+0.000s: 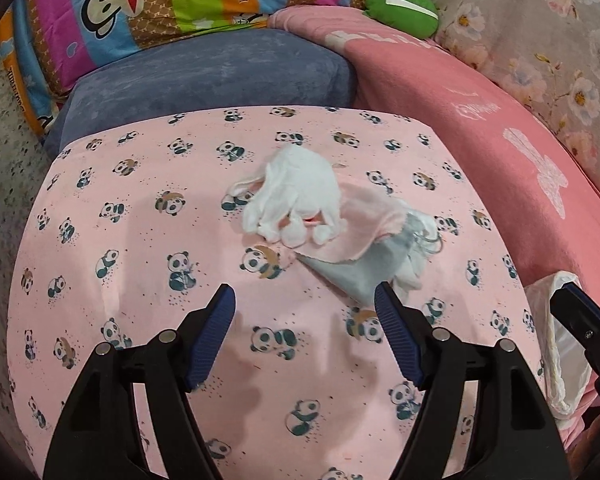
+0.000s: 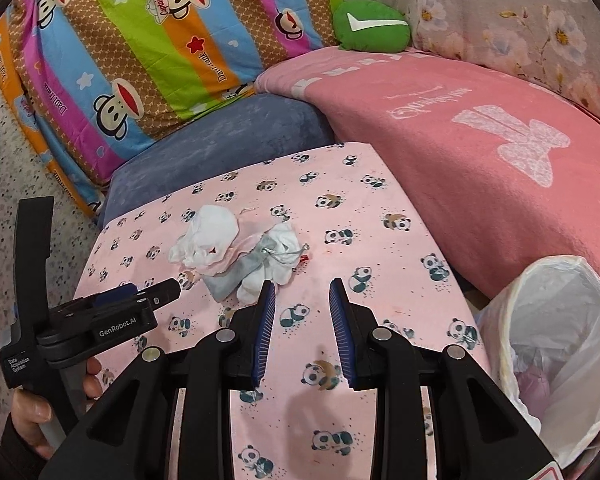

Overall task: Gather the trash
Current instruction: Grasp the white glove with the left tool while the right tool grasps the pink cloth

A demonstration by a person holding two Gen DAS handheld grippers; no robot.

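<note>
A heap of trash lies on the pink panda cloth (image 1: 140,240): crumpled white tissue (image 1: 296,196), a pink scrap (image 1: 364,216) and a grey-blue scrap (image 1: 356,276). My left gripper (image 1: 304,300) is open and empty, just short of the heap. The heap also shows in the right wrist view (image 2: 236,252). My right gripper (image 2: 302,288) is open and empty, just right of the heap. The left gripper shows there (image 2: 140,296), at the heap's left edge.
A bin lined with a white bag (image 2: 556,328) stands at the right, with some trash inside; its edge shows in the left wrist view (image 1: 560,340). A pink blanket (image 2: 460,152), a blue cushion (image 1: 204,80), a striped monkey quilt (image 2: 160,40) and a green toy (image 2: 372,24) lie behind.
</note>
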